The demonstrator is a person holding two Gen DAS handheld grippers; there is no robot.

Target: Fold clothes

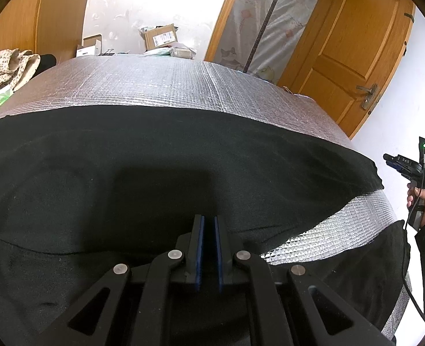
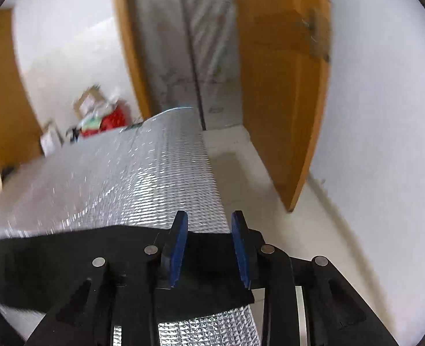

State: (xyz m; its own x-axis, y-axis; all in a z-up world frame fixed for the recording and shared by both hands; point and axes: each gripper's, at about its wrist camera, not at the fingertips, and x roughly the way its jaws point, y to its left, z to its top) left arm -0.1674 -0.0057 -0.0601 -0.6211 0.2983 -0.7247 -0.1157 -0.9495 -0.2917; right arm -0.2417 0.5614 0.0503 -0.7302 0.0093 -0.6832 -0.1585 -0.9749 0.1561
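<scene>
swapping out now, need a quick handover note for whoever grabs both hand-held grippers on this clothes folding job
Left hand-held gripper: nearly shut, low over the black garment; whether it pinches cloth cannot be told.
Right hand-held gripper: open, holding nothing, above the garment's end near the edge of the silver mat.
Garment: spread across the mat, one end by the mat's edge.
Done: garment spread out; any fold so far cannot be told.
Left: grip the end and fold.

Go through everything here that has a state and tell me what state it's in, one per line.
Black garment: spread flat on the silver mat.
Left gripper: nearly shut, over the garment; grip unclear.
Right gripper: open, above the garment's end, holding nothing.
Door: open.
Cardboard box: flaps open.
</scene>
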